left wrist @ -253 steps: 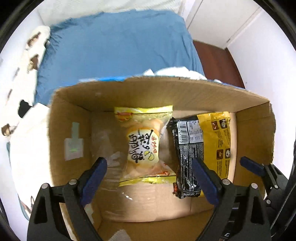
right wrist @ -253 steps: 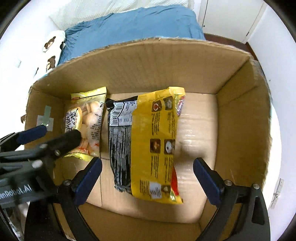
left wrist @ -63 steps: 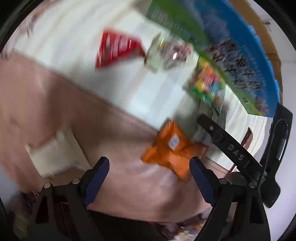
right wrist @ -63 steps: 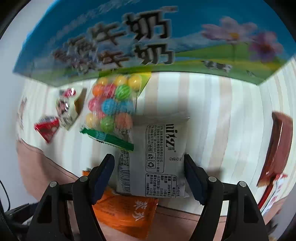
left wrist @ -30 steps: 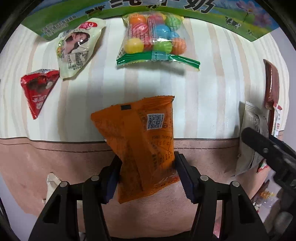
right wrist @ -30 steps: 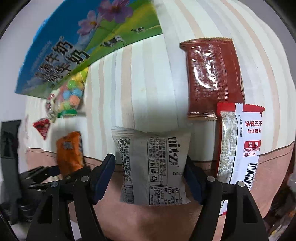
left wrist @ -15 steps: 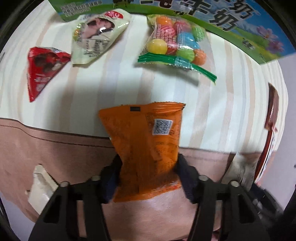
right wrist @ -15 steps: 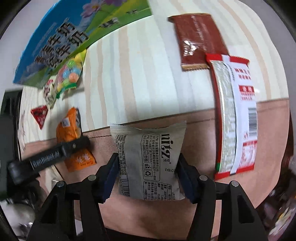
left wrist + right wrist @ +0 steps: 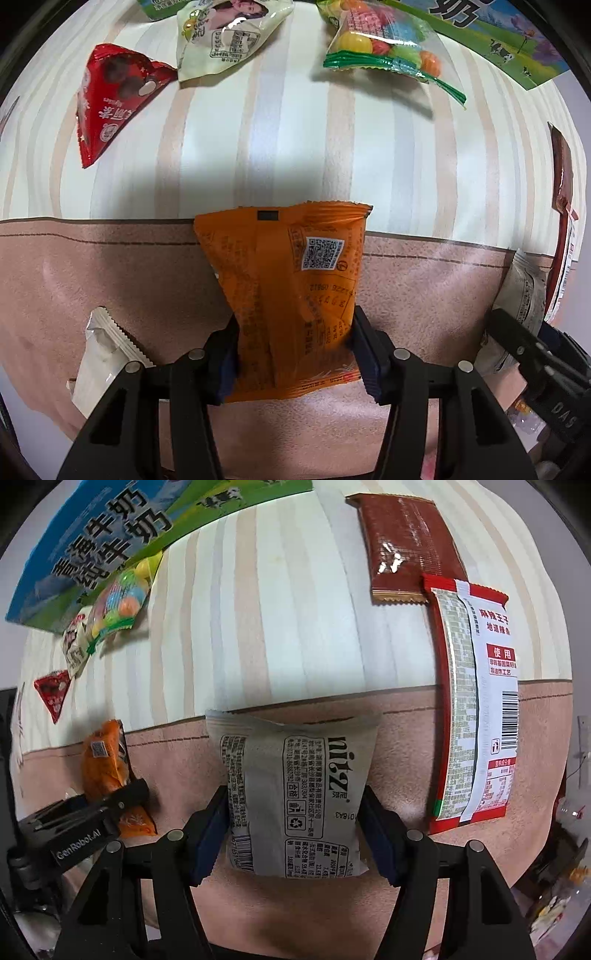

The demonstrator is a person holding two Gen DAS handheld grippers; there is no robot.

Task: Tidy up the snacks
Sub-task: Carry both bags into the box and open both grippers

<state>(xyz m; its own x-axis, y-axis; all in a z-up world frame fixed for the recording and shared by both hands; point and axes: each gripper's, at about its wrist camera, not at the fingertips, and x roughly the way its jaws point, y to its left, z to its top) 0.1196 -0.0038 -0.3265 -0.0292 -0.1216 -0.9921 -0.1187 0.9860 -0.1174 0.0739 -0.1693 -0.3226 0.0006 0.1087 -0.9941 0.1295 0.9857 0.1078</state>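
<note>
Two packets are in my grip, one per tool. Left wrist view: my left tool (image 9: 295, 354) points down and is clenched on the lower half of an orange packet (image 9: 291, 280), its blue pads (image 9: 364, 354) pressing both sides. The packet's top edge reaches the line where the striped cloth (image 9: 258, 147) meets a pinkish-brown band (image 9: 110, 266). Farther off on the stripes lie a red triangle packet (image 9: 107, 96), a pale packet (image 9: 225, 33) and a bag of coloured balls (image 9: 384, 48) — the bag lies against a blue-green box (image 9: 509, 40). A white wrapper (image 9: 99, 358) lies on the brown band, left of my tool. At the right edge I see the grey packet (image 9: 524, 295) and my other tool's arm.

Right wrist view: my right tool (image 9: 295, 830) grasps a grey packet (image 9: 295, 786) printed with black text; its jaws are easing open slightly, yet the pads still press the packet's sides. It hangs over the brown band (image 9: 399, 746). To the right lie a long red-and-white packet (image 9: 476, 701) and, beyond it, touching its end, a dark red packet (image 9: 406, 542). Left — the orange packet (image 9: 107, 764) in my left tool (image 9: 110, 805), with the box (image 9: 103, 535) behind.
</note>
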